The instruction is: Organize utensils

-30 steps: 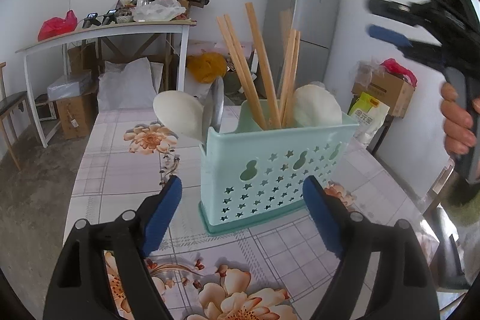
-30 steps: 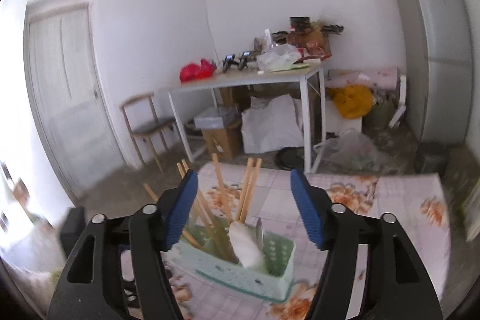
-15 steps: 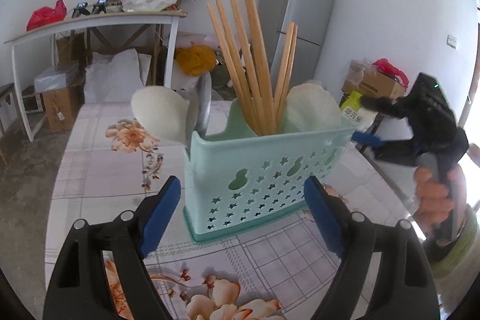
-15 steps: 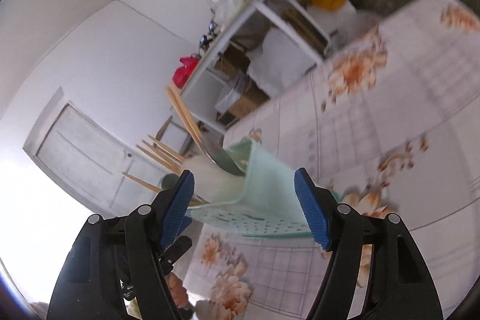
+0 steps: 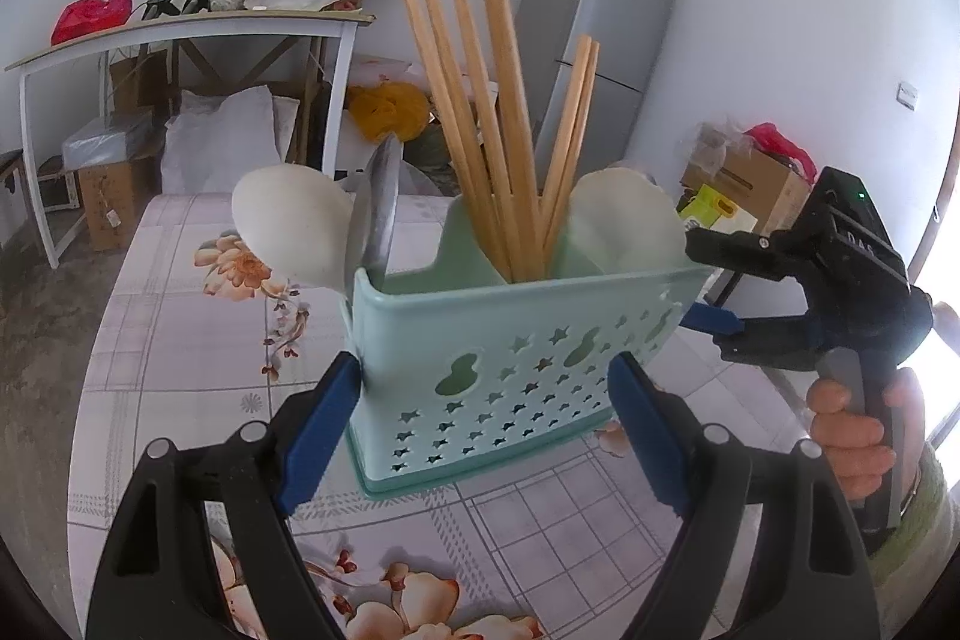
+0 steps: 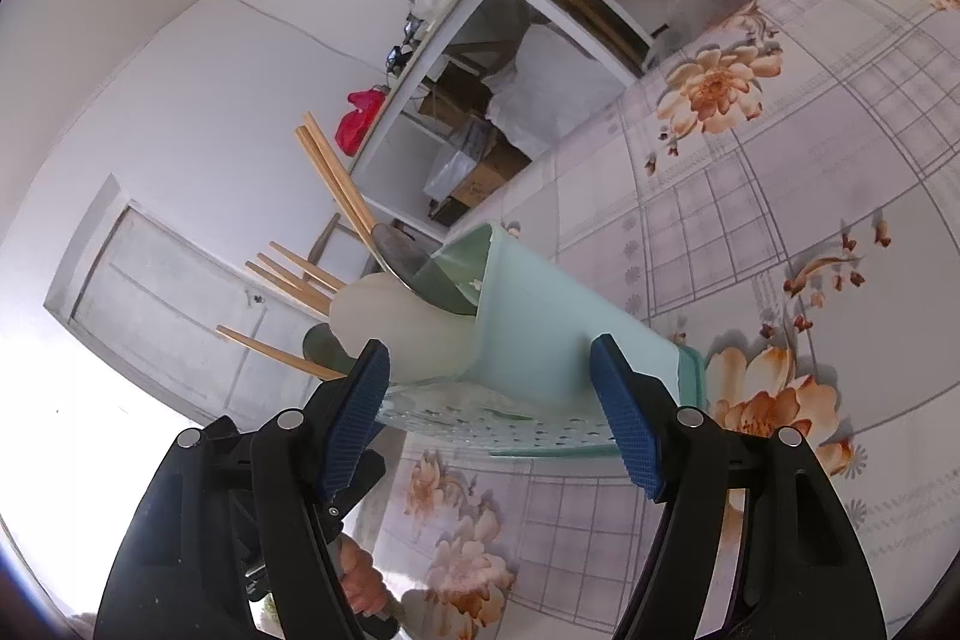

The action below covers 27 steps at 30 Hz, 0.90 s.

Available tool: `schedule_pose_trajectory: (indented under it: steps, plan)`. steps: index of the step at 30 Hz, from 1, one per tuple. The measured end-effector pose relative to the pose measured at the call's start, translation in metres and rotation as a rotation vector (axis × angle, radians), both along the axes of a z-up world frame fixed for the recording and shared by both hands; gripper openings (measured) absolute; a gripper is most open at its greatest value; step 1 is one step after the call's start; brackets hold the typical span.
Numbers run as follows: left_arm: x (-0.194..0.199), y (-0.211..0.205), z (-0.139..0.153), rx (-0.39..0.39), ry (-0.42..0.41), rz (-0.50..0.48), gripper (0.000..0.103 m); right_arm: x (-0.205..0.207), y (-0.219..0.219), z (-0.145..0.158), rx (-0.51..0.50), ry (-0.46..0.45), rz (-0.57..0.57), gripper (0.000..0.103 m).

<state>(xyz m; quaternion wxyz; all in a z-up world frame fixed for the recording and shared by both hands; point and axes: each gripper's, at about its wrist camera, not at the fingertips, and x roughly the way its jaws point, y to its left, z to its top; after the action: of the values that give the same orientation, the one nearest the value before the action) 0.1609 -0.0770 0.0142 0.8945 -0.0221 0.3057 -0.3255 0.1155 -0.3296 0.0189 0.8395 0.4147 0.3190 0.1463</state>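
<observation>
A mint-green utensil holder (image 5: pixel 510 340) with star-shaped holes stands on the flowered table (image 5: pixel 180 340). It holds several wooden chopsticks (image 5: pixel 498 130), two white spoons (image 5: pixel 288 226) and a metal spoon (image 5: pixel 378 208). My left gripper (image 5: pixel 483 364) is open, its blue pads flanking the holder's front lower corners. My right gripper (image 5: pixel 690 280), rolled on its side in a person's hand (image 5: pixel 852 418), is open around the holder's right end. In the right wrist view the holder (image 6: pixel 540 340) lies just beyond the open right gripper (image 6: pixel 489 400), with its end between the pads.
Behind the table stand a grey fridge (image 5: pixel 600 40) and a white side table (image 5: pixel 180 28) piled with clutter. Cardboard boxes (image 5: pixel 750 184) sit at the right. The tablecloth (image 6: pixel 780 160) stretches away beyond the holder.
The right gripper came down from above, rolled onto its side and now straddles the holder's right end. The holder looms closer between the left pads.
</observation>
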Motion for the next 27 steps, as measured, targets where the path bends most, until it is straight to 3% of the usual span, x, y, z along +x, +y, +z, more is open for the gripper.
schedule_pose_trajectory:
  steps: [27]
  plan:
    - [-0.053,0.026,0.01,-0.006,0.069,0.023,0.082,-0.046,0.03,0.001,0.02,0.089,-0.019,0.067]
